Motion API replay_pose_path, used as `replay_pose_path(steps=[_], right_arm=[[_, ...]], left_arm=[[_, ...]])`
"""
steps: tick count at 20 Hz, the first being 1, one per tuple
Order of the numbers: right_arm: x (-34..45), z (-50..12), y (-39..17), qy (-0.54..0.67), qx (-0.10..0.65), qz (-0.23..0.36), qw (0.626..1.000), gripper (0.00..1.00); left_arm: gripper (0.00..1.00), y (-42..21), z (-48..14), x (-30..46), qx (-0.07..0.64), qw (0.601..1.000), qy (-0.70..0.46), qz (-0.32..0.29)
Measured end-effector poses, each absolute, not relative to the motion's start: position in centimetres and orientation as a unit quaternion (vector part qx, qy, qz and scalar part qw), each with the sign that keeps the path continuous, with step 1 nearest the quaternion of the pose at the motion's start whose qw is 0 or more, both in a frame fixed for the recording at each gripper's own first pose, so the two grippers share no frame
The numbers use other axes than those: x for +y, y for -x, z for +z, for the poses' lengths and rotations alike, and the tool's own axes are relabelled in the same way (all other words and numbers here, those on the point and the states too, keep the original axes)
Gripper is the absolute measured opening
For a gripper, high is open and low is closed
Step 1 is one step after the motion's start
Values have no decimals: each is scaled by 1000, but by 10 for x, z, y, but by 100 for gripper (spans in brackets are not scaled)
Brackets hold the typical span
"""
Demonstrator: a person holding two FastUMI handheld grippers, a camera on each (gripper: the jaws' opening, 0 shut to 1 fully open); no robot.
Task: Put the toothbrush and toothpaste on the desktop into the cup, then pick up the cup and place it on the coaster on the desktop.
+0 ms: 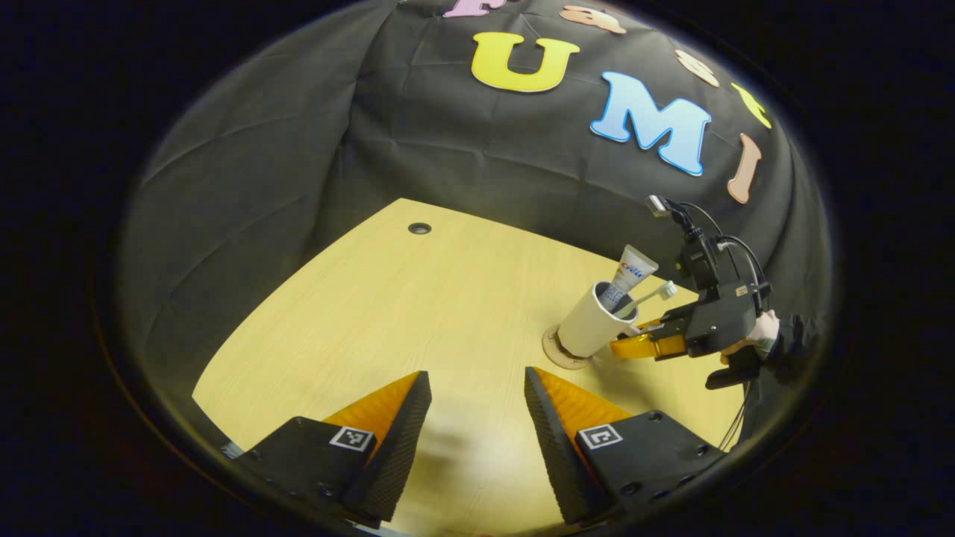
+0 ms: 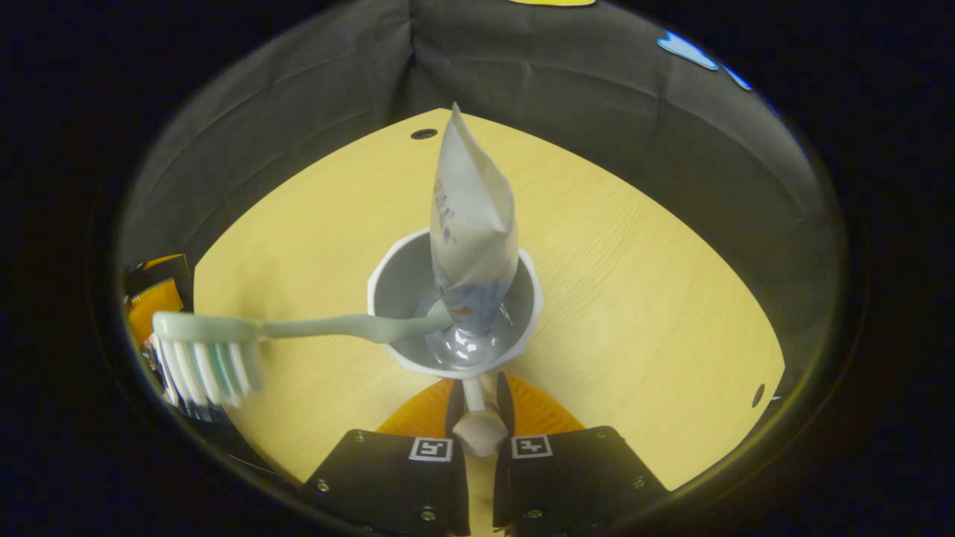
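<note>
In the right gripper view, the right gripper (image 2: 477, 406) sits at six o'clock with its jaws drawn narrow around the cup handle (image 2: 473, 399), both fingers pressing on it. Just beyond them stands the white cup (image 2: 395, 280) at the centre of the view. The toothpaste tube (image 2: 470, 224) stands in it, cap down, leaning toward twelve o'clock. The toothbrush (image 2: 298, 328) rests in the cup too, its handle running out over the rim toward nine o'clock, the bristled head well outside the cup.

In the left gripper view, the left gripper (image 1: 477, 425) is at six o'clock above the bare wooden worktop (image 1: 388, 298), jaws wide and holding nothing. At about three o'clock the cup (image 1: 589, 324) is tilted, its base on the round coaster (image 1: 558, 356), with the toothpaste tube (image 1: 633, 272) and toothbrush (image 1: 647, 296) sticking up from it. The right gripper (image 1: 634, 344) meets the cup from its right side, held by a hand (image 1: 757, 334). A grommet hole (image 1: 419, 228) lies at eleven o'clock.
</note>
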State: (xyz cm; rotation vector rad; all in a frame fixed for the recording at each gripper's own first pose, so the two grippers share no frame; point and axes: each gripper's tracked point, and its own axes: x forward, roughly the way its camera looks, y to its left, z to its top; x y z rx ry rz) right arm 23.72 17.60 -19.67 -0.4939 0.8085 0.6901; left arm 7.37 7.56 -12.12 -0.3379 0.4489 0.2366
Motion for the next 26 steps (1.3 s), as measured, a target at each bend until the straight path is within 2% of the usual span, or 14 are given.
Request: replay_pose_path(steps=[13,16,21,26], right_arm=[[178,-198,-237,249,386,317,830,14],[181,-199,-236,241,390,317,830,17],[182,-198,-238,240,383,320,833,29],[184,-194,-238,224,372,322,841,28]], left_arm=[[84,-76,-110,69,220,955,163,119],[84,-76,-109,64,219,955,161,117],[84,-80,-108,55,217,957,155,113],[84,-89,-110,45,216,960,150,100]])
